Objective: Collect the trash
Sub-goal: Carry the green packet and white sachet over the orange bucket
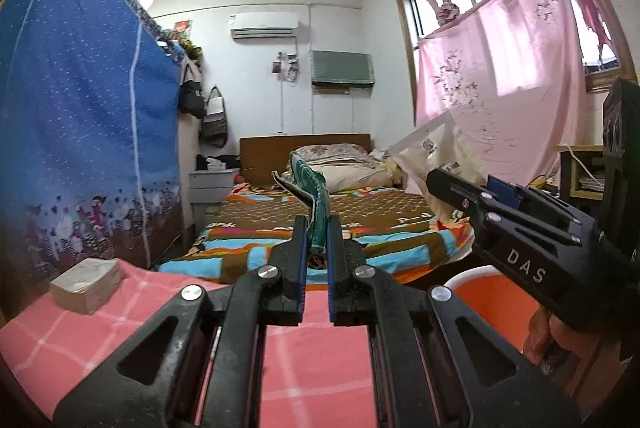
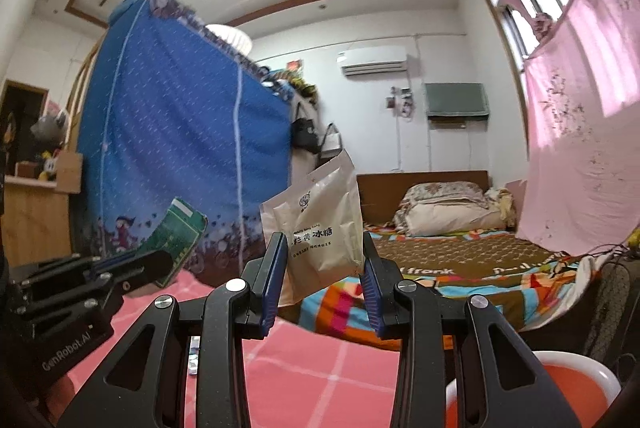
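"DAS" on right tool (image 1: 436, 184) body; "GenRobot.AI" on left tool (image 2: 160, 264) body; "冰糖" on cream pouch (image 2: 320, 224); "frank" on bedspread (image 2: 436, 271).

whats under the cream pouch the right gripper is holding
Below the cream pouch lies the pink checked cloth, with the orange bin off to the right. The gripper hides the pouch's lower edge.

Black left tool (image 1: 317, 228) and right tool (image 2: 325, 264): blue pads, silver screws, white "DAS" and "GenRobot.AI" lettering.
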